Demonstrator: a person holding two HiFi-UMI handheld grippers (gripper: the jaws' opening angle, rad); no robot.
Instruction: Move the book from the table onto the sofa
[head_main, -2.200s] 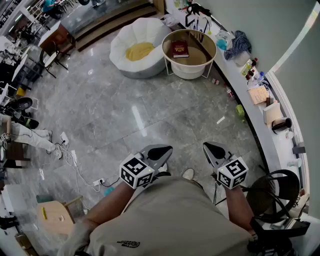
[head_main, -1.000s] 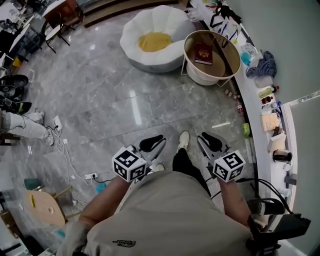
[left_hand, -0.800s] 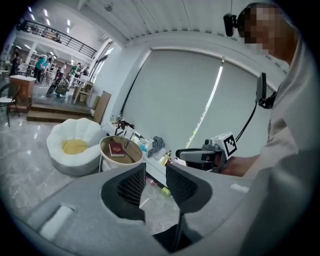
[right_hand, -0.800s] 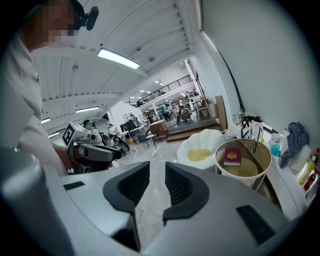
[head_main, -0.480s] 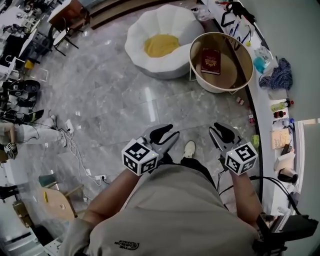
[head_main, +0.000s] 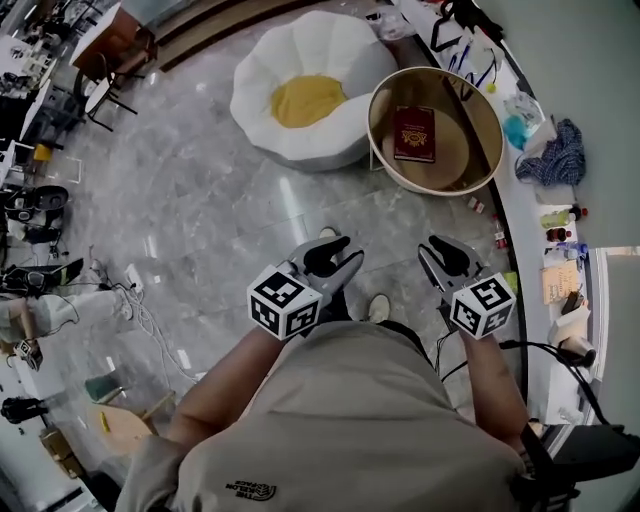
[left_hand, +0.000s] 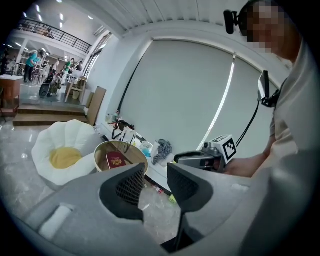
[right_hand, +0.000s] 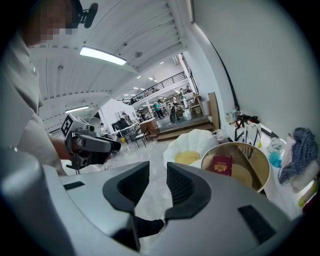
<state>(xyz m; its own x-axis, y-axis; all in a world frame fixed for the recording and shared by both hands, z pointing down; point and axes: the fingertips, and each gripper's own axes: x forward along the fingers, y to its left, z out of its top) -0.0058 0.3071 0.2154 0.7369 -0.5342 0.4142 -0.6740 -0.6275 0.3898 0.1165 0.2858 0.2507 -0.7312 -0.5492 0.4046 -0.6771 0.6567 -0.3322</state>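
nearer now: we approach bench (head_main: 458, 162) holding book (head_main: 414, 133), sofa (head_main: 262, 88) just beside it; left gripper (head_main: 336, 251), right gripper (head_main: 444, 250) jaws apart, both empty.

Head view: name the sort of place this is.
Likely an open-plan office lounge: a sofa and round table on polished floor, a cluttered counter, desks and chairs beyond.

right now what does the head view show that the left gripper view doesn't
Only the head view: the marker cube on the left gripper, a shoe and floor cables. Only the left gripper view: the ceiling, a balcony railing and the camera on the person's head. Both: the red book on the round table, the white sofa and the right gripper.
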